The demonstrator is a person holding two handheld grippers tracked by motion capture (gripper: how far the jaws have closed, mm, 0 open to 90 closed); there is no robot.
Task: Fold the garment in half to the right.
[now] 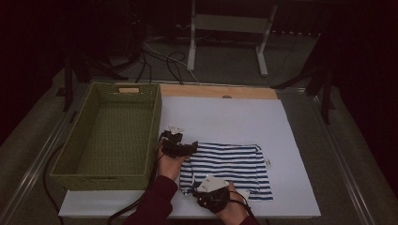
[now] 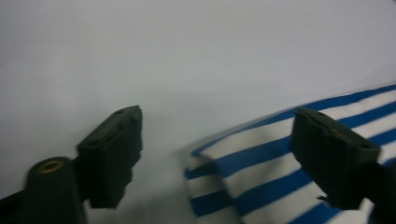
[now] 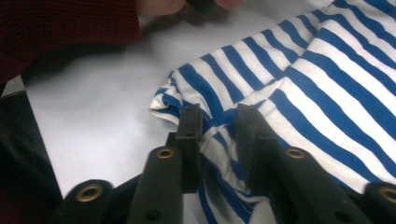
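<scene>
Right claw [image 3: 219, 122] pinching bunched edge of striped shirt [image 3: 299, 79]; left claw [image 2: 217, 156] wide open, straddling shirt corner on white tabletop [image 1: 225, 117].

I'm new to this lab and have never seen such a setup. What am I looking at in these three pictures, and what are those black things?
There is no robot here: a person holds a hand-operated gripper in each hand. The high view looks down on the table from above. The other two pictures come from small cameras riding on the grippers, looking along their black jaws.

On the white table lie a green woven basket and a blue-and-white striped shirt. The right gripper pinches a bunched fold at the shirt's edge. The left gripper has its jaws apart, one on each side of the shirt's corner, not gripping it.
</scene>
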